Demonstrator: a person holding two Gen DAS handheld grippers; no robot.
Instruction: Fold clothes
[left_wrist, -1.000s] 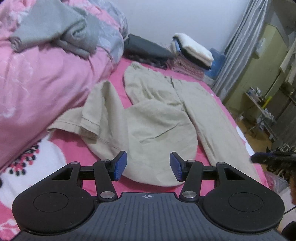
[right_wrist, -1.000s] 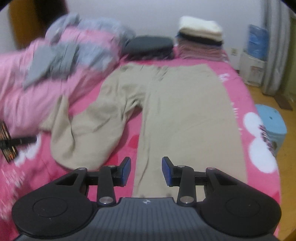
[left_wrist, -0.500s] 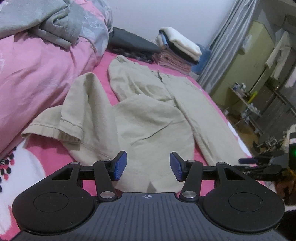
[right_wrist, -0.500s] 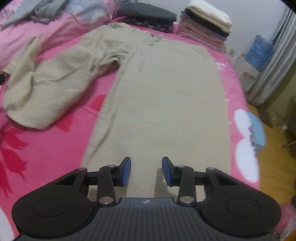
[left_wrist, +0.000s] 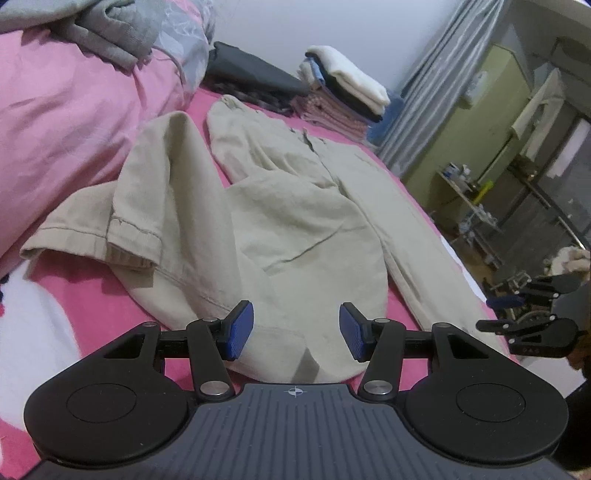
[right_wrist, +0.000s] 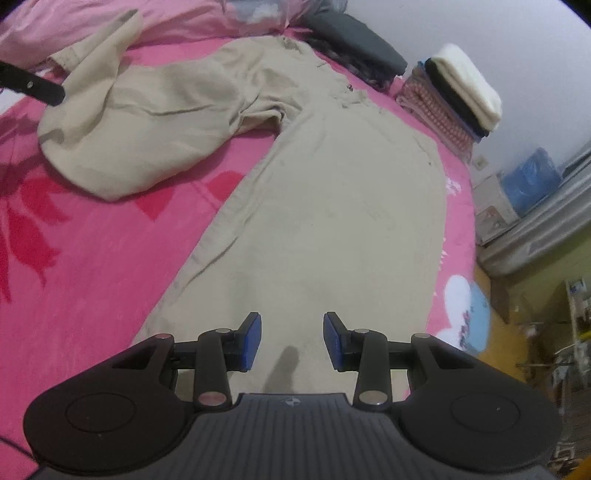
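Observation:
Beige trousers (left_wrist: 303, 221) lie on the pink bed sheet (left_wrist: 92, 295). One leg is doubled back and rumpled at the left, its hem (left_wrist: 122, 240) turned over; the other leg (right_wrist: 332, 229) lies flat and straight. My left gripper (left_wrist: 296, 329) hovers open just above the rounded fold of the bent leg. My right gripper (right_wrist: 291, 341) is open over the lower end of the straight leg, holding nothing. The right gripper (left_wrist: 532, 317) also shows at the right edge of the left wrist view.
A pink duvet (left_wrist: 66, 110) with grey clothes (left_wrist: 92, 26) is heaped at the left. Folded stacks (right_wrist: 454, 92) and a dark garment (right_wrist: 354, 37) sit at the far end of the bed. The bed's right edge drops to a wooden floor with a blue round stool (right_wrist: 478, 314).
Both grippers have moved lower and closer to the trousers, the left toward the bent leg's fold, the right toward the straight leg's lower end. The jaws stay open.

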